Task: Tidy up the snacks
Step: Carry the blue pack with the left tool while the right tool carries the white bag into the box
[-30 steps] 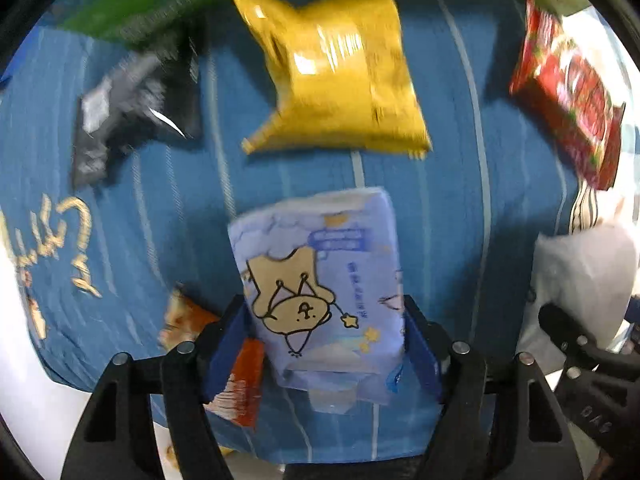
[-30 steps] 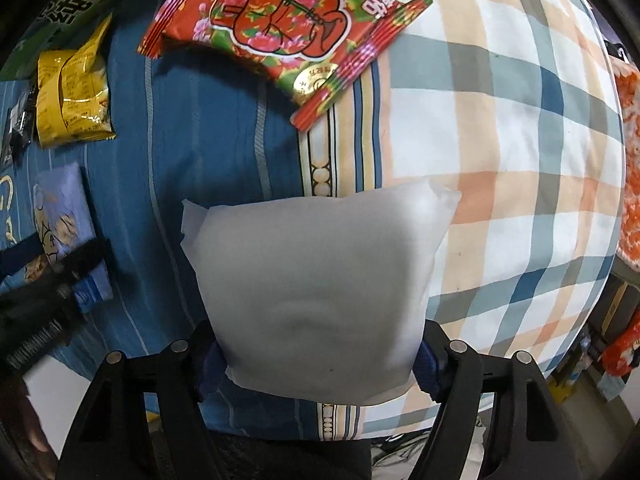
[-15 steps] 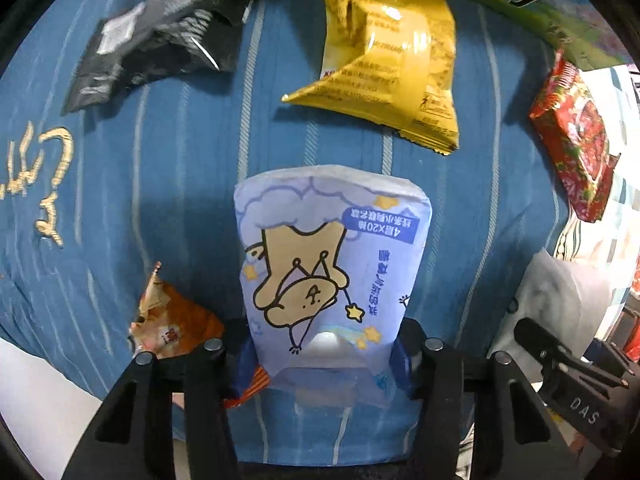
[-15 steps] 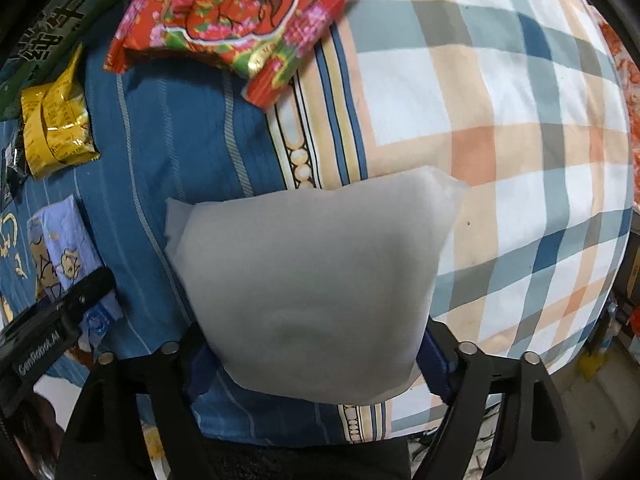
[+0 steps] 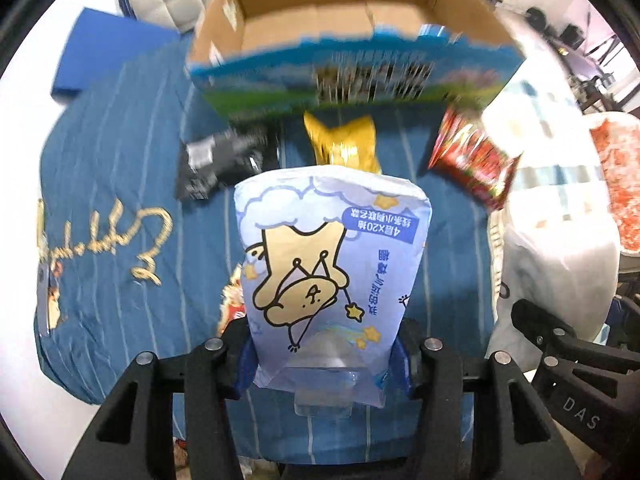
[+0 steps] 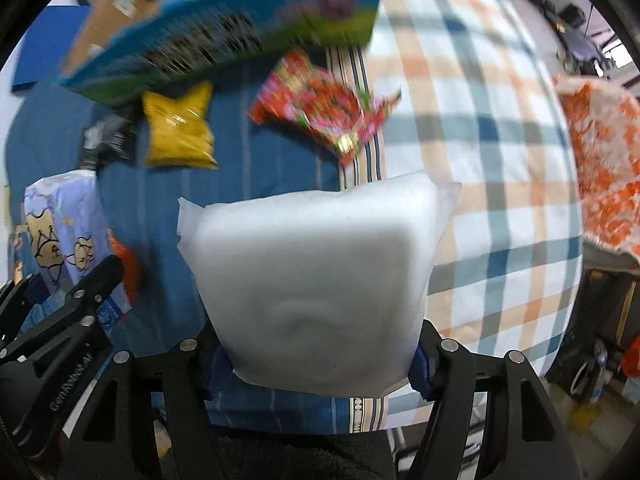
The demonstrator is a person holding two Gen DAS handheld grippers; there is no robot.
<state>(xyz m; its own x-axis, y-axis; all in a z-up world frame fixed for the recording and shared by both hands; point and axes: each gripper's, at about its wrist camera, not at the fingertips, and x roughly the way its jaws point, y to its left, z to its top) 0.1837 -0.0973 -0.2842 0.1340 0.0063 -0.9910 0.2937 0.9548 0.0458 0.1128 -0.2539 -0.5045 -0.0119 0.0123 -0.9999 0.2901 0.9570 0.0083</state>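
Both grippers: black plastic linkage frames, silver round screw heads at the pivots, blue pads on the finger insides. Left gripper (image 5: pixel 324 356) body reads "GenRobot.AI" in white; right gripper (image 6: pixel 316 360) body reads "DAS" in white.

My left gripper (image 5: pixel 324 354) and right gripper (image 6: pixel 316 354) are each clamped, side by side, raised and level.
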